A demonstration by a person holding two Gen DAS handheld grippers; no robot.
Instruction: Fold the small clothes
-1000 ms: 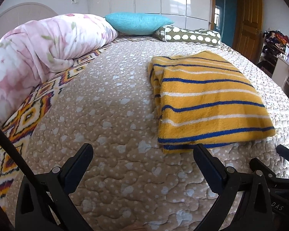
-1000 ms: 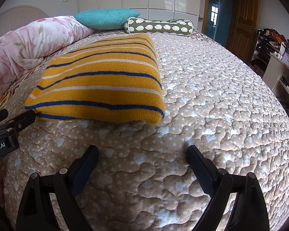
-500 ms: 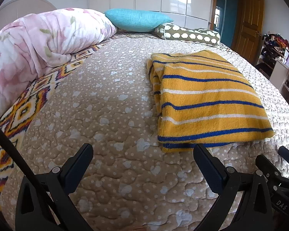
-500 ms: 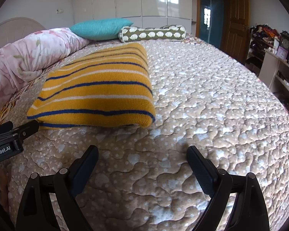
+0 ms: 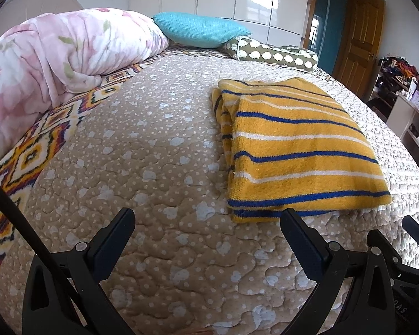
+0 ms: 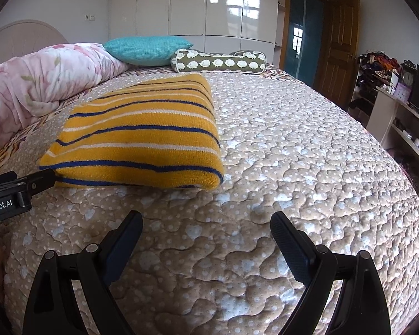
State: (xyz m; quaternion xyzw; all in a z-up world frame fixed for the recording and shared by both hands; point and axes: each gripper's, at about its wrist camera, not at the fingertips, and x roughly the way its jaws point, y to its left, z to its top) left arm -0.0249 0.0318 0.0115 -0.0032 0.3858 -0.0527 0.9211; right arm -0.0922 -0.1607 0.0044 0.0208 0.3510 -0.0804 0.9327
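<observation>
A yellow knit garment with blue and white stripes [image 5: 299, 148] lies folded into a flat rectangle on the beige quilted bedspread [image 5: 153, 167]. It also shows in the right wrist view [image 6: 142, 136]. My left gripper [image 5: 206, 223] is open and empty, hovering over the bedspread just in front of and left of the garment's near edge. My right gripper [image 6: 206, 223] is open and empty, in front of and right of the garment. Neither touches the cloth.
A pink floral duvet [image 5: 56, 64] is bunched along the left. A teal pillow [image 5: 201, 29] and an olive patterned bolster [image 5: 273, 54] lie at the head. Shelves and a desk [image 6: 399, 111] stand at the right, a wooden door [image 6: 340, 44] behind.
Both grippers have drawn back and risen a little from the folded garment, so it looks farther away. The garment has not moved. Both grippers stay open.
</observation>
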